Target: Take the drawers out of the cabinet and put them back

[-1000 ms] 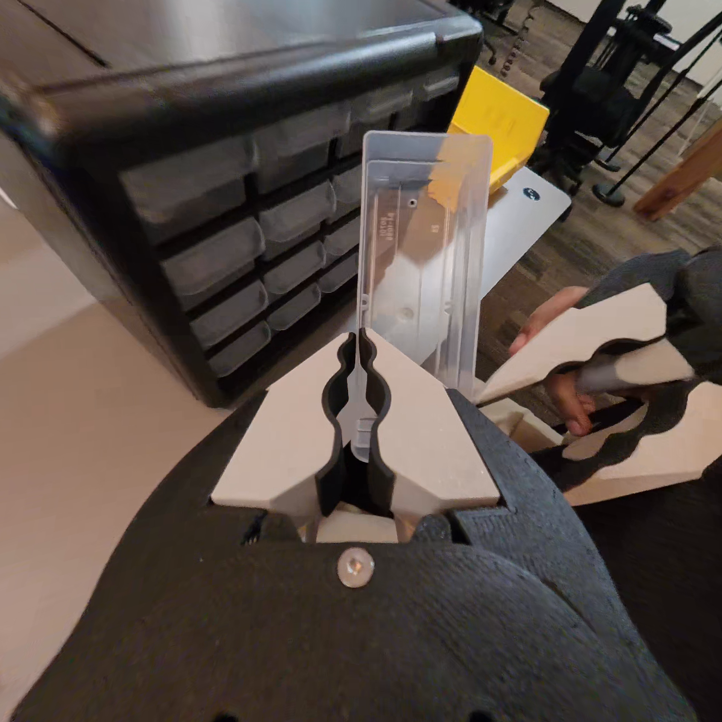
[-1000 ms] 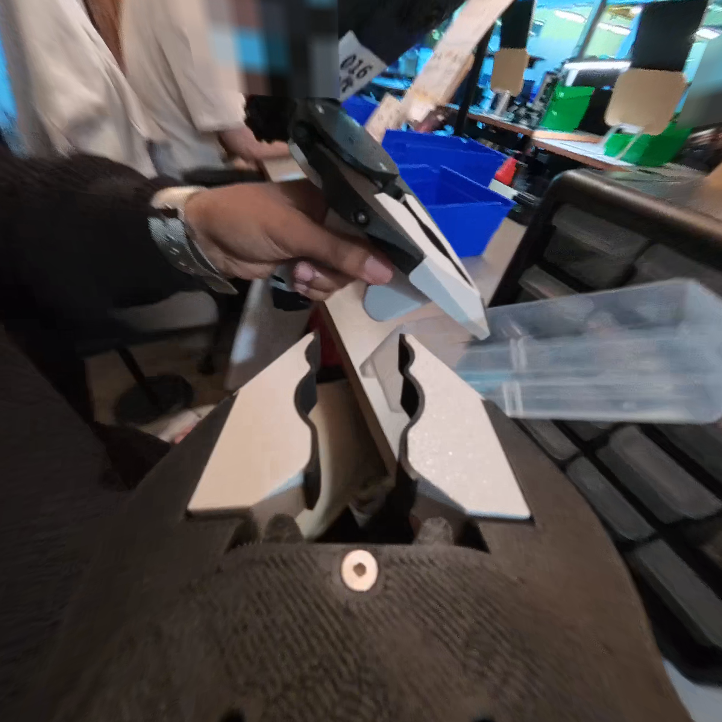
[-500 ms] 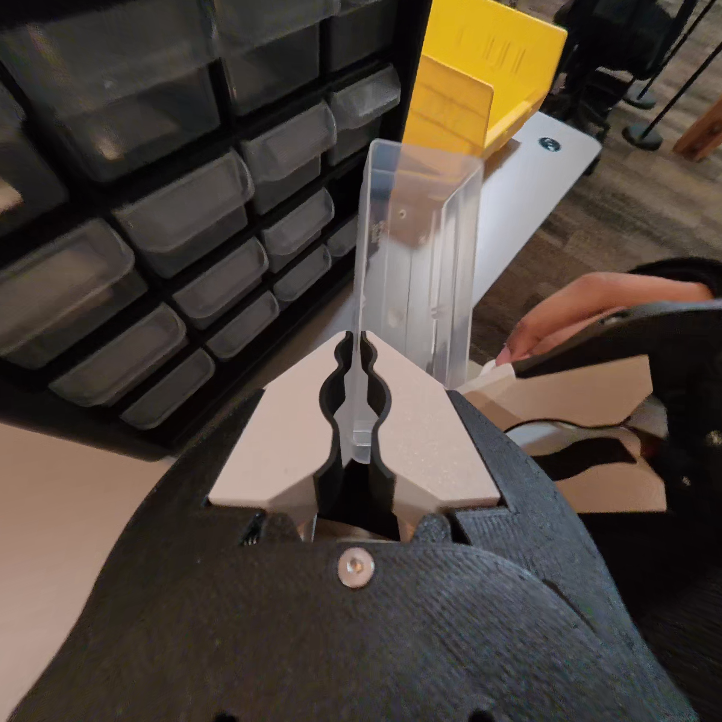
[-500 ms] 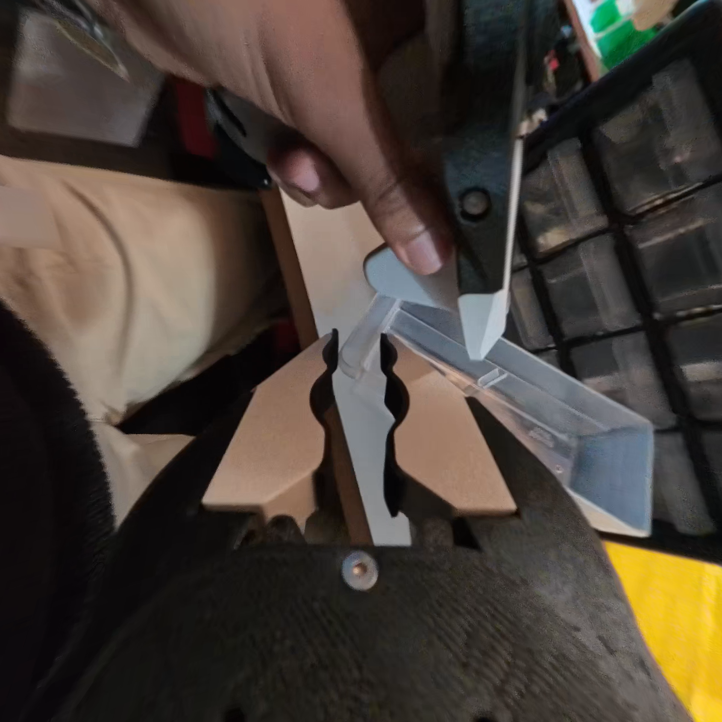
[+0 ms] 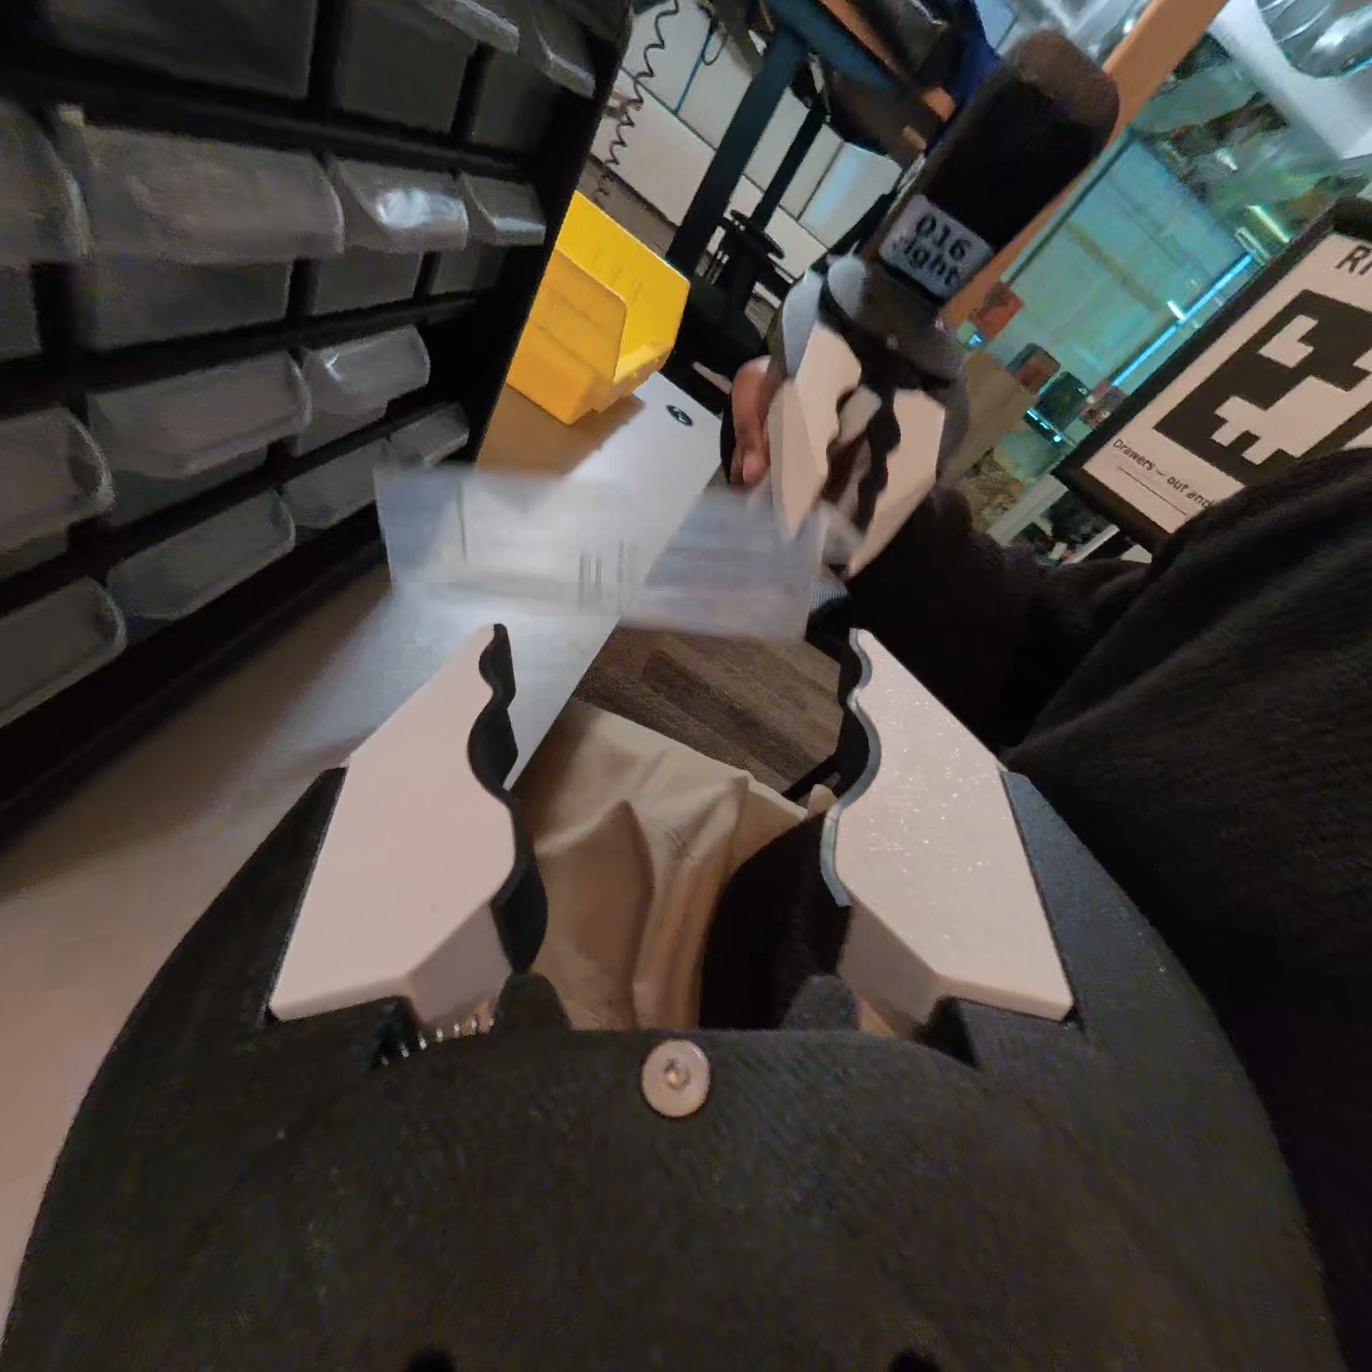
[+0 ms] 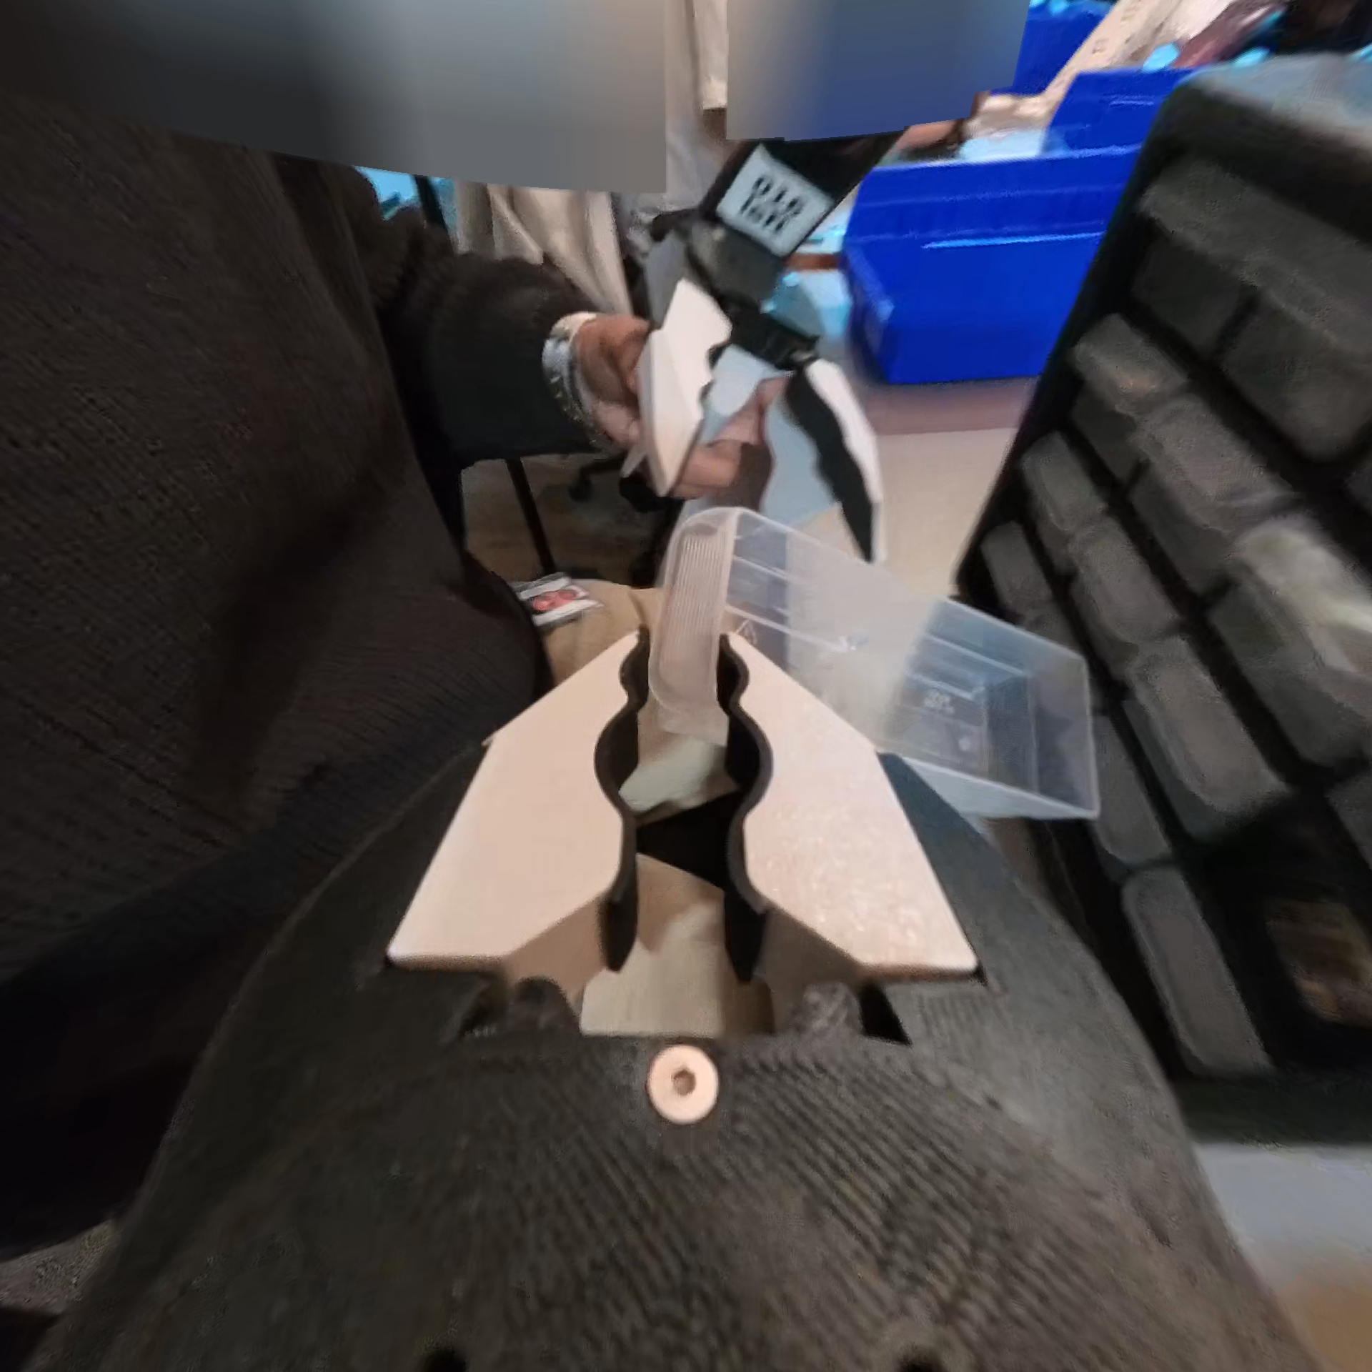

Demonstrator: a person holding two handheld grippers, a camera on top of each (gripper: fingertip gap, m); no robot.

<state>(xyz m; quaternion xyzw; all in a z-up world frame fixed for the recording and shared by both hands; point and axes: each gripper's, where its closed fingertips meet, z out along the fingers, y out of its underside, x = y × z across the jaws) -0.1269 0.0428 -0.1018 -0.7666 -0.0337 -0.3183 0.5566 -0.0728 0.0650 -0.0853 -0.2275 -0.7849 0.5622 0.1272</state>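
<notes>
The right gripper [image 6: 683, 653] pinches the ribbed handle of an empty clear plastic drawer [image 6: 891, 668] beside the black cabinet [image 6: 1225, 520] of filled slots. The left gripper [image 5: 675, 646] gapes wide, holding nothing. A yellow plastic bin [image 5: 594, 327] stands behind.

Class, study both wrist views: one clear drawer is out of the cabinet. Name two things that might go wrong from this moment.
1. The right gripper pinches the clear drawer only by its front handle tab, so the long body hangs out sideways and might twist or slip free.
2. The left gripper is open and holds nothing, so nothing else supports the drawer. Tilted as it is beside the cabinet, it may snag on entering a slot.
</notes>
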